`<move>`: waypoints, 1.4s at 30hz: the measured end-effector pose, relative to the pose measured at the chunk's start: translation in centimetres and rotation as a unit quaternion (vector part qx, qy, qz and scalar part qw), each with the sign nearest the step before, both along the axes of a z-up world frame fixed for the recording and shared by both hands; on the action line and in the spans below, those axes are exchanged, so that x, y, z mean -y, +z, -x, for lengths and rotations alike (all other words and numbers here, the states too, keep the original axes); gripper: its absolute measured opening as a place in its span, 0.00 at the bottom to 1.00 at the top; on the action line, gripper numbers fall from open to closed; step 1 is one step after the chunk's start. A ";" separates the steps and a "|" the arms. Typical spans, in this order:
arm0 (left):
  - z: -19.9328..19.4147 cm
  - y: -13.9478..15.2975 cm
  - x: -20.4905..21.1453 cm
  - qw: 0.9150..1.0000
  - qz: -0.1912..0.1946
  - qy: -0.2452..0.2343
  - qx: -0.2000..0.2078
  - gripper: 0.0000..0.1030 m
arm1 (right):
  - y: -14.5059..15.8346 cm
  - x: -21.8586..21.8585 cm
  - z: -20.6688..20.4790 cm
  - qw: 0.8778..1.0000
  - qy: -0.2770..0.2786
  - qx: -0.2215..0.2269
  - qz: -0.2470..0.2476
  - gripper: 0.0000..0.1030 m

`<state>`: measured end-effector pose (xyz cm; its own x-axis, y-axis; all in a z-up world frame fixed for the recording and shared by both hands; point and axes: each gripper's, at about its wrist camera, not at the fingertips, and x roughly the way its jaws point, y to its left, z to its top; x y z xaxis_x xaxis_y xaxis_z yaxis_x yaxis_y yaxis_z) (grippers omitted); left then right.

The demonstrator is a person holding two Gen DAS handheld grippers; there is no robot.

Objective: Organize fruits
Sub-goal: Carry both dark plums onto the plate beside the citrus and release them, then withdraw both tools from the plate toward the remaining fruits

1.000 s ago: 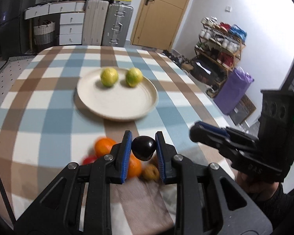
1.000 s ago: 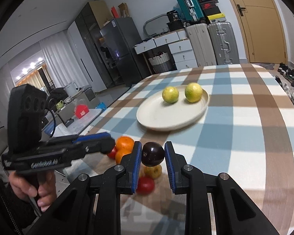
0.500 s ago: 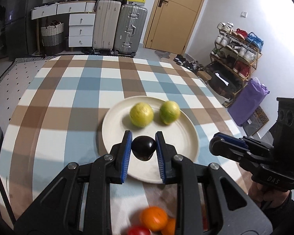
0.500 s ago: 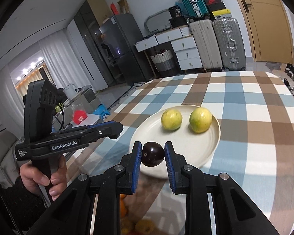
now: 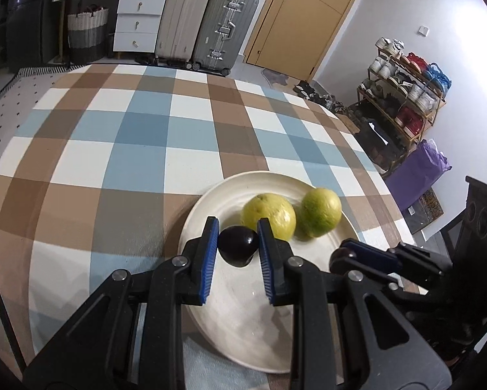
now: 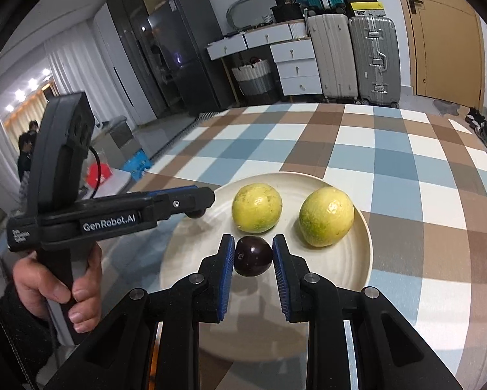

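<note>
A cream plate (image 5: pixel 240 312) (image 6: pixel 357 266) on the checked tablecloth carries two yellow-green fruits (image 5: pixel 268 216) (image 6: pixel 257 208), side by side at its far half. My left gripper (image 5: pixel 237 243) is shut on a dark purple fruit (image 5: pixel 237 245) and hovers over the plate just in front of the left green fruit. My right gripper (image 6: pixel 253 255) is shut on a second dark purple fruit (image 6: pixel 253 256), over the plate's middle. In the right wrist view the left gripper (image 6: pixel 198 209) reaches in from the left over the plate's rim.
The checked table (image 5: pixel 139 149) stretches far beyond the plate. Past its far edge stand suitcases (image 5: pixel 207 22) and white drawers (image 5: pixel 136 22). A shoe rack (image 5: pixel 402 94) and a purple bag (image 5: pixel 418 172) are off the right side. A hand (image 6: pixel 58 289) holds the left gripper's handle.
Both grippers have carried their dark fruits forward from the pile of orange and red fruits to above the plate. That pile has dropped out of view.
</note>
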<state>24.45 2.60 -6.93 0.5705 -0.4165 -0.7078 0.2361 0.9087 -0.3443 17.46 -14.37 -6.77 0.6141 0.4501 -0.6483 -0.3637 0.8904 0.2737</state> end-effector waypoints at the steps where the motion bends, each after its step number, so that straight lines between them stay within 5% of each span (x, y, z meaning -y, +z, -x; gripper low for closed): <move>1: -0.4 -0.2 0.1 1.000 0.002 -0.001 -0.002 0.21 | -0.1 -0.1 -0.3 1.000 -0.002 -0.001 0.002 0.23; 6: -1.4 -0.3 0.3 1.000 0.007 -0.003 -0.006 0.21 | -0.1 -0.4 -1.3 1.000 -0.017 0.011 0.006 0.26; 11: -1.6 0.0 -0.1 1.000 0.025 -0.004 -0.013 0.24 | 0.5 0.3 -0.8 0.999 -0.031 0.033 -0.013 0.47; 16: -0.4 1.3 -0.4 0.999 0.032 -0.007 0.005 0.41 | 1.3 1.2 0.4 0.998 -0.043 0.038 -0.026 0.47; 42: 13.8 6.3 -1.6 0.998 -0.034 0.033 0.049 0.42 | 5.9 3.9 12.3 0.989 -0.073 0.119 -0.047 0.66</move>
<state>10.62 4.23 -0.60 0.6622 -0.3284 -0.6735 0.2046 0.9440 -0.2590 5.16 -18.23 -0.91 0.8072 0.3962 -0.4376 -0.2965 0.9131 0.2799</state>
